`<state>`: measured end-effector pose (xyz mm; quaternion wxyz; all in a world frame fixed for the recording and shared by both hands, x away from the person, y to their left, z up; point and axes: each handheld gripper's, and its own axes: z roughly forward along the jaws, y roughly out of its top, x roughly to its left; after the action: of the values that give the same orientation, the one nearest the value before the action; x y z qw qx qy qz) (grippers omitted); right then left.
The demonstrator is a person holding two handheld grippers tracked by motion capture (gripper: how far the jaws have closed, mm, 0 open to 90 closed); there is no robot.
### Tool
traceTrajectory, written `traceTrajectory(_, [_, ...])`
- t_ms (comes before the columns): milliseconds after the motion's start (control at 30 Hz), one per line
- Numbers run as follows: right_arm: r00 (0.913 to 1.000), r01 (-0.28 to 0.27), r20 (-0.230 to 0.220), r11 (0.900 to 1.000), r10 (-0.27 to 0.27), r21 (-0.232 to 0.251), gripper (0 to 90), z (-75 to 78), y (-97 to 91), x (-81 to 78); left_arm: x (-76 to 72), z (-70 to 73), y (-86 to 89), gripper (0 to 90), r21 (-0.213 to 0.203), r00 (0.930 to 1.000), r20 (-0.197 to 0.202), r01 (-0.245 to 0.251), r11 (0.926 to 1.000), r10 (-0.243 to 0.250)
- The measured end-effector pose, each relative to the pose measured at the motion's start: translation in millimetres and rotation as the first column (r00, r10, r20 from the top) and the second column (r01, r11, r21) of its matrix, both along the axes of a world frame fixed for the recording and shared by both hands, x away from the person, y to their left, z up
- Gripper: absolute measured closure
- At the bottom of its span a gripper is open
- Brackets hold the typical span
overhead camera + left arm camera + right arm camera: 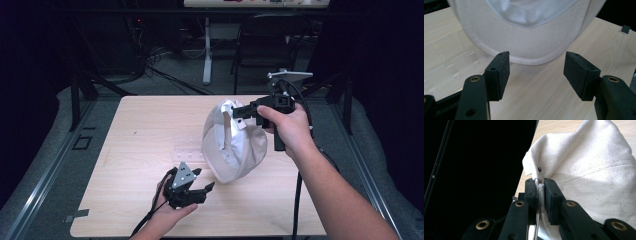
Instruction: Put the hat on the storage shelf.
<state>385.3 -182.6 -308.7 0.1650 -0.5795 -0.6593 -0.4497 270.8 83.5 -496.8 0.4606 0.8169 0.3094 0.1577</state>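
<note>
White cap (232, 145) hangs above the right half of the wooden table (135, 150), opening turned toward the left, brim (529, 53) lowest, near the tabletop. No brand or writing readable on it; a small white tag (241, 124) sits at the inner rim, blank as far as can be told. Right gripper view: off-white twill weave, seam lines, tiny dark stud (539, 169) by a folded white corner.

Right gripper (239, 112) is clamped on the cap's upper rim, the pads squeezing the fabric edge between them; up close, no gap. Right hand (290, 127) is raised over the table's right side, forearm coming in from bottom right, gripper pointing left and roughly level.

Left gripper (205, 181) is low near the front edge, held in the left hand (172, 210), jaws spread wide with nothing between them, pointing right toward the brim and just short of it. Left gripper view: brim just beyond the pads (503, 75), not touching.

A clear plastic piece (189, 151) lies flat on the table left of the cap; in the left gripper view it shows faintly.
</note>
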Motion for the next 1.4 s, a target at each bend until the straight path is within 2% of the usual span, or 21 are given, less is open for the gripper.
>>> traceTrajectory(100, [1.0000,0.000,0.001,1.0000,0.000,0.000,81.9,1.2,0.1,1.0,-3.3,3.2,-10.0,38.0,0.015,0.9997,0.014,0.020,0.9997,-0.020])
traceTrajectory(233, [0.9999,0.007,0.007,0.9999,-0.007,0.009,81.8,2.3,1.0,2.6,-5.5,5.8,-19.7,37.4,0.017,0.9994,0.019,0.029,0.9994,-0.029])
traceTrajectory(367, [0.9998,0.015,0.012,0.9998,-0.015,0.016,81.8,3.0,2.3,3.0,-5.8,7.2,-29.6,37.4,0.036,0.9988,0.035,0.033,0.9988,-0.035])
traceTrajectory(500, [0.9998,0.011,0.018,0.9997,-0.012,0.021,81.8,3.5,3.1,2.3,-5.9,3.3,-39.7,38.2,0.046,0.9988,0.026,0.039,0.9981,-0.041])
traceTrajectory(667, [0.9997,0.008,0.022,0.9993,-0.009,0.036,81.8,5.3,4.4,0.5,-4.3,-0.9,-51.9,40.5,0.092,0.9985,0.052,0.015,0.9956,-0.020])
traceTrajectory(700, [0.9996,0.011,0.025,0.9991,-0.012,0.040,81.8,5.5,4.9,0.1,-2.1,-2.4,-55.0,41.0,0.112,0.9972,0.075,-0.001,0.9937,-0.007])
traceTrajectory(767, [0.9996,0.010,0.027,0.9989,-0.011,0.045,81.8,6.2,5.7,-1.3,0.9,-4.2,-57.6,43.5,0.131,0.9955,0.094,-0.022,0.9911,0.010])
traceTrajectory(833, [0.9996,0.004,0.029,0.9989,-0.006,0.047,81.8,6.1,6.3,-2.6,3.8,-4.2,-58.3,46.6,0.154,0.9948,0.099,-0.039,0.9873,0.023])
traceTrajectory(933, [0.9995,-0.003,0.030,0.9989,0.001,0.047,81.8,6.2,7.4,-4.7,4.5,-2.6,-56.4,57.0,0.187,0.9930,0.111,-0.060,0.9805,0.040])
traceTrajectory(967, [0.9995,-0.008,0.032,0.9989,0.007,0.046,81.7,6.3,7.2,-5.1,4.8,-2.2,-54.8,61.0,0.207,0.9923,0.115,-0.069,0.9759,0.046])
traceTrajectory(1000, [0.9994,-0.009,0.034,0.9989,0.008,0.047,81.8,6.5,6.9,-5.5,5.0,-2.2,-54.2,64.7,0.209,0.9918,0.117,-0.075,0.9751,0.051])
traceTrajectory(1200, [0.9991,-0.006,0.042,0.9989,0.004,0.047,81.7,7.4,5.7,-7.8,9.3,1.7,-42.1,73.1,0.210,0.9900,0.121,-0.096,0.9731,0.071])
traceTrajectory(1400, [0.9987,-0.002,0.051,0.9984,-0.001,0.056,81.6,11.2,6.1,-9.6,15.5,9.4,-27.3,79.4,0.183,0.9897,0.125,-0.092,0.9789,0.069])
